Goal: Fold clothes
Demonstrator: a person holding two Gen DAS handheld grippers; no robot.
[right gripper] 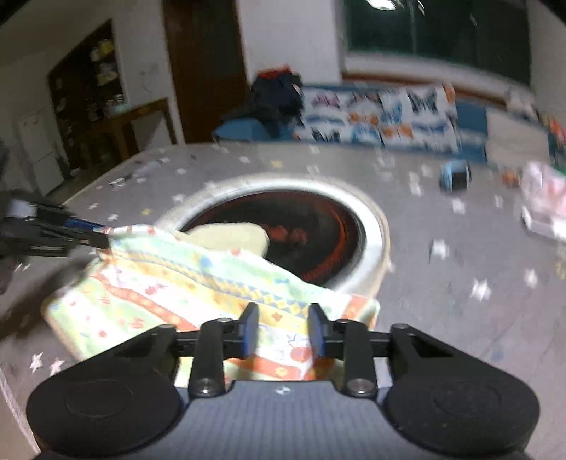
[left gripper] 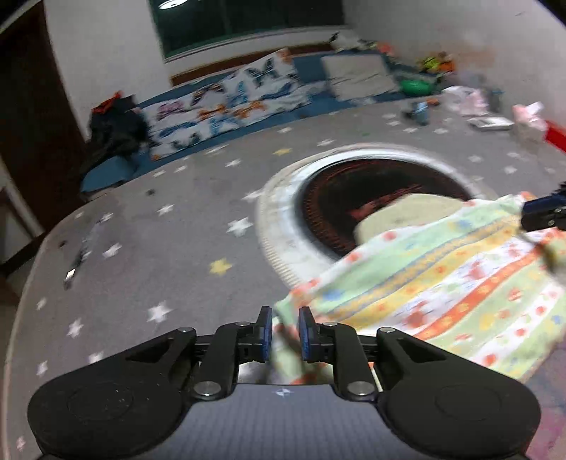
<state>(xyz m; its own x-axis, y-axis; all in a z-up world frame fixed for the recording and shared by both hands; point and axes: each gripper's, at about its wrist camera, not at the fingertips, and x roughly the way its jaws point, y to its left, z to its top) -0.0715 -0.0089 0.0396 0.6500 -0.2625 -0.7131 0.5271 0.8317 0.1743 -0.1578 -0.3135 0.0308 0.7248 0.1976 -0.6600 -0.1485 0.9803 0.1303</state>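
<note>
**Two hand-held grippers at one striped cloth**

Two near corners of the cloth [left gripper: 460, 283] sit at the grippers. It is striped in pale green, yellow, white and orange with small printed figures, all blurred.

In the left wrist view, the left hand-held gripper [left gripper: 286, 333] has its blue pads close together, clenched on a bunched corner of the cloth. A small white emblem [left gripper: 282, 392] on the gripper body is too small to read.

In the right wrist view, the right hand-held gripper [right gripper: 284, 329] has its pads a little further apart. The cloth fills the gap between them, but I cannot tell whether they bite on it.

From the grippers the cloth stretches away over a grey star-printed surface [left gripper: 169, 247]. Its far edge is draped onto the near rim of a round basket [left gripper: 279, 219], which has a white rim and a dark inside patterned in red. A pale folded piece [left gripper: 406, 212] lies inside, just past the cloth's edge.

Farther off, to the right in the right wrist view, a small blue and dark object [right gripper: 455, 175] rests on the grey surface.

Beyond that a long butterfly-printed cover [right gripper: 382, 113] runs along the far side, with a heap of dark clothes [right gripper: 279, 95] at its left end.

Behind these are a dark wooden door [right gripper: 205, 70], cluttered shelves [right gripper: 88, 81] at far left, and a dark window [right gripper: 442, 24]. No label there is sharp enough to read.
</note>
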